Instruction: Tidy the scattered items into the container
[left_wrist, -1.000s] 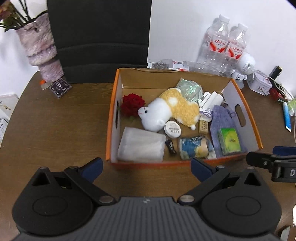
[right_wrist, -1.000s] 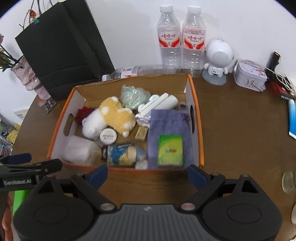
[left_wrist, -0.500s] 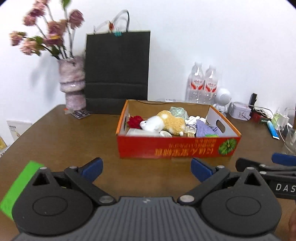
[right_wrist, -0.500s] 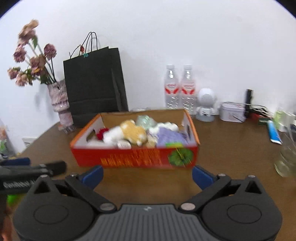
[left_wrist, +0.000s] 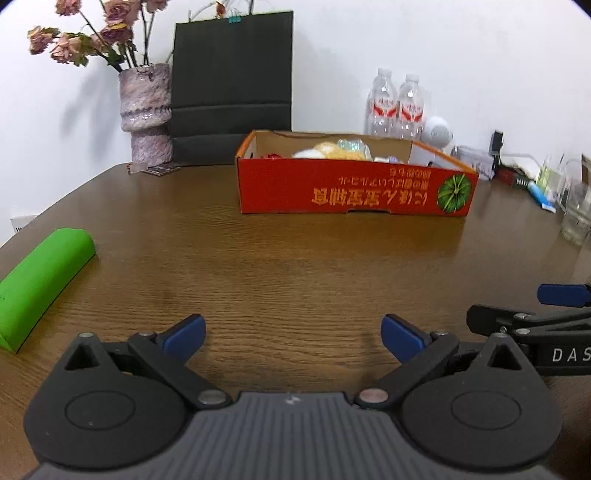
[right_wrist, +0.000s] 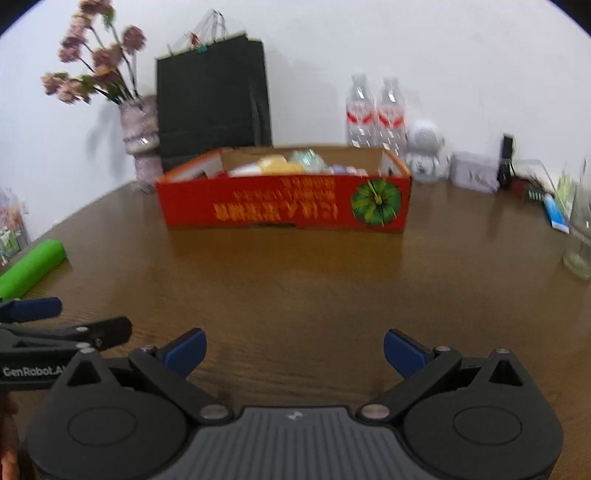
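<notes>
A red cardboard box (left_wrist: 354, 192) (right_wrist: 284, 201) stands on the brown table, filled with a plush toy, a packet and other small items that only peek over its rim. Low over the near part of the table, well short of the box, my left gripper (left_wrist: 293, 338) is open with nothing between its blue pads. To its right my right gripper (right_wrist: 294, 350) is open wide and just as empty. Each gripper shows at the edge of the other's view. A green roll (left_wrist: 37, 284) (right_wrist: 31, 267) lies on the table at the left.
Behind the box stand a black paper bag (left_wrist: 232, 88), a vase of dried flowers (left_wrist: 146, 114), two water bottles (left_wrist: 397, 107) and a small white robot figure (right_wrist: 424, 153). A glass (right_wrist: 580, 236), a blue tube and chargers crowd the right edge.
Both grippers have pulled back from above the box and sunk toward the table. The views now look at the box's front wall from low down instead of into it.
</notes>
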